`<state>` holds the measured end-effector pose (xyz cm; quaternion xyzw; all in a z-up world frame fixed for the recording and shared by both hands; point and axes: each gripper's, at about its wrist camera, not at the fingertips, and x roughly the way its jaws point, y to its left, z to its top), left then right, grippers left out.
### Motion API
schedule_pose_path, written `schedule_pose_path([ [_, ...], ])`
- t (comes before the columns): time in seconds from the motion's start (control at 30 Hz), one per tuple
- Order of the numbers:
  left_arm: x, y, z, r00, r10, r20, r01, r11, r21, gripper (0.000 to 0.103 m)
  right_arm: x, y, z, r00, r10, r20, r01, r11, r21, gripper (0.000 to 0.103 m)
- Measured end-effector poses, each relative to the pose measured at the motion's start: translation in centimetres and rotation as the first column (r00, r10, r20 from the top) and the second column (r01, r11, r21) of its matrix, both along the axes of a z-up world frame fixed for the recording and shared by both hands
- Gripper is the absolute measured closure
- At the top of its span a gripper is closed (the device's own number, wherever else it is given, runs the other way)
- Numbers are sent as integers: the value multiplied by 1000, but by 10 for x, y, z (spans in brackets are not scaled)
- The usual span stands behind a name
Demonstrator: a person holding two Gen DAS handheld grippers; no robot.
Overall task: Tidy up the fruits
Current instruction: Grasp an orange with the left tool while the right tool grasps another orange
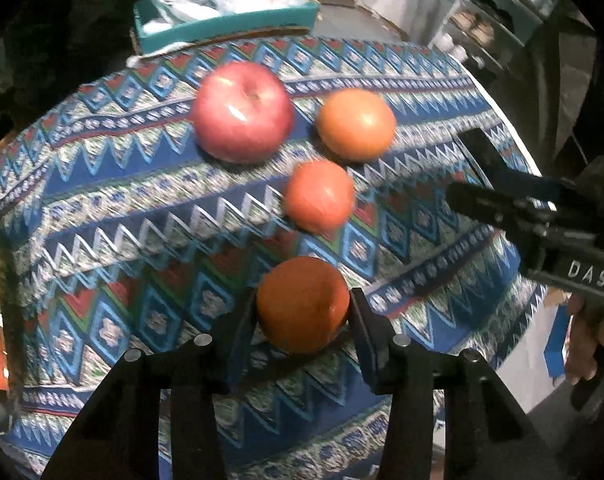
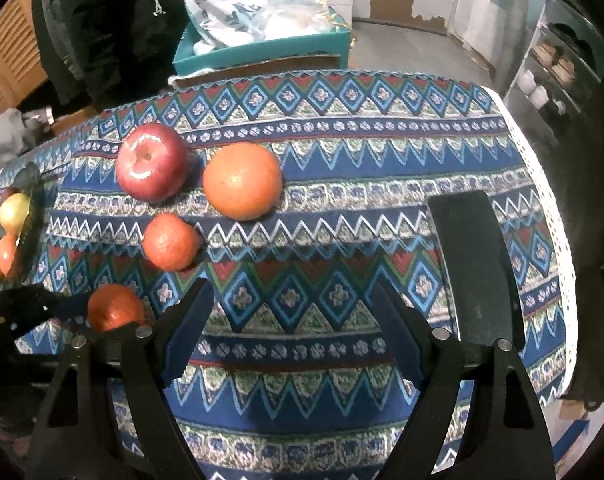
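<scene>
Here the left gripper (image 1: 303,312) has its two black fingers pressed against either side of a round, deep-orange citrus fruit (image 1: 303,304), clamped on it where it rests on the blue, zigzag-patterned tablecloth (image 1: 114,208). No daylight shows between the pads and the peel, so I judge the grip made and the lift as the step in hand. To do it well, raise the fruit straight up before carrying it sideways; a round, firm fruit held across its widest part should sit steadily, but any tilt could let it roll out forward.

Taking that held fruit as the landmark: just beyond it lies a smaller reddish-orange mandarin (image 1: 319,196), close enough that a low sideways sweep could knock it. Farther beyond, and to the right, sits a larger pale-orange round fruit (image 1: 356,124); farther beyond, and to the left, a big red apple (image 1: 243,112) with its stem dimple up. Far to the left of the held fruit, a dark-rimmed container (image 2: 32,216) at the cloth's edge already holds yellow and red fruit, probably the destination, so the carry should arc above the table toward it.

To the right of the held fruit, the right gripper (image 2: 294,332) hangs with jaws spread wide over bare cloth, holding nothing. Beyond everything, past the table's far edge, stands a teal cardboard box (image 2: 262,50) stuffed with plastic bags.
</scene>
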<state>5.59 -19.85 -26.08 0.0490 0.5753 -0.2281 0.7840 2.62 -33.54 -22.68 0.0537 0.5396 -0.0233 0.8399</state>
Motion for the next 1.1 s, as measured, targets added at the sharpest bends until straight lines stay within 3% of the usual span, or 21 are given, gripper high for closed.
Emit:
schedule_pose_path([
  [0.37, 47, 37, 12, 988, 147, 41, -146, 989, -24, 57, 54, 16, -5, 994, 102, 36, -102, 995, 12, 21],
  [0.87, 71, 64, 6, 977, 211, 28, -210, 977, -29, 57, 103, 35, -40, 989, 145, -43, -144, 989, 8, 22],
  [1.03, 72, 65, 8, 977, 211, 23, -210, 977, -37, 57, 108, 32, -52, 989, 130, -71, -129, 991, 23, 36],
  [1.1, 72, 64, 10, 977, 211, 24, -210, 977, -38, 57, 107, 30, -53, 990, 122, -66, -120, 992, 31, 37],
])
